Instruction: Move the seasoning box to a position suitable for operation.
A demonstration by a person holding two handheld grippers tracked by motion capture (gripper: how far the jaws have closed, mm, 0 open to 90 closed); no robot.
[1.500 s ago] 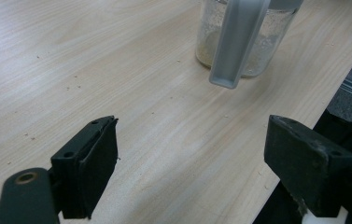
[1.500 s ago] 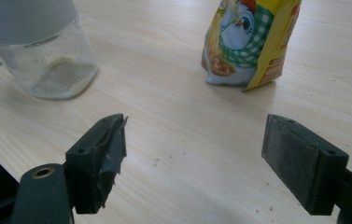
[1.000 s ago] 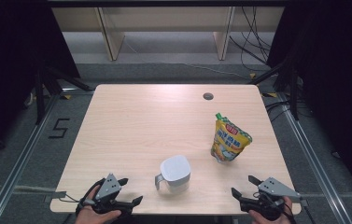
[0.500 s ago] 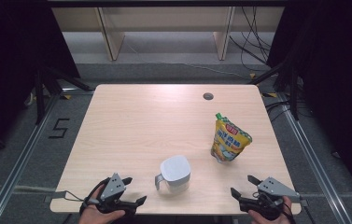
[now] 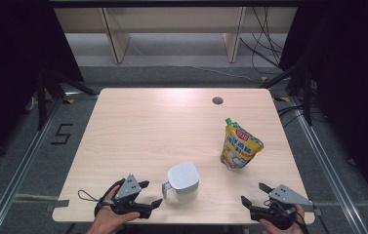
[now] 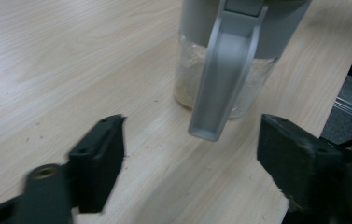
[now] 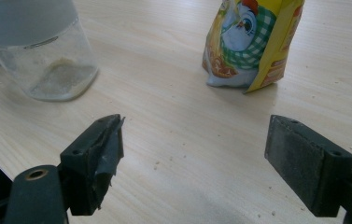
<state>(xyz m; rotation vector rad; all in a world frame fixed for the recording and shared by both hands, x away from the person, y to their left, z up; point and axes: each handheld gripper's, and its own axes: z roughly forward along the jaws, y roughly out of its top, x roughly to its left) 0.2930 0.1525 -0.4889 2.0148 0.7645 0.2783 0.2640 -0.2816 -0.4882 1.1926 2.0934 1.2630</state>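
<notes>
Clear glass jug with grey lid and handle (image 5: 183,182), near table's front edge: we note left gripper (image 5: 148,194) edged closer, jaws narrowing yet empty; right gripper (image 5: 254,195) wide, empty.

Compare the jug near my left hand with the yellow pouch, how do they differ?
The jug is clear glass with a grey lid and handle; the pouch is yellow, printed, soft. The jug sits squat near the table's front edge; the pouch stands taller, farther back. Both stand upright, untouched.
</notes>
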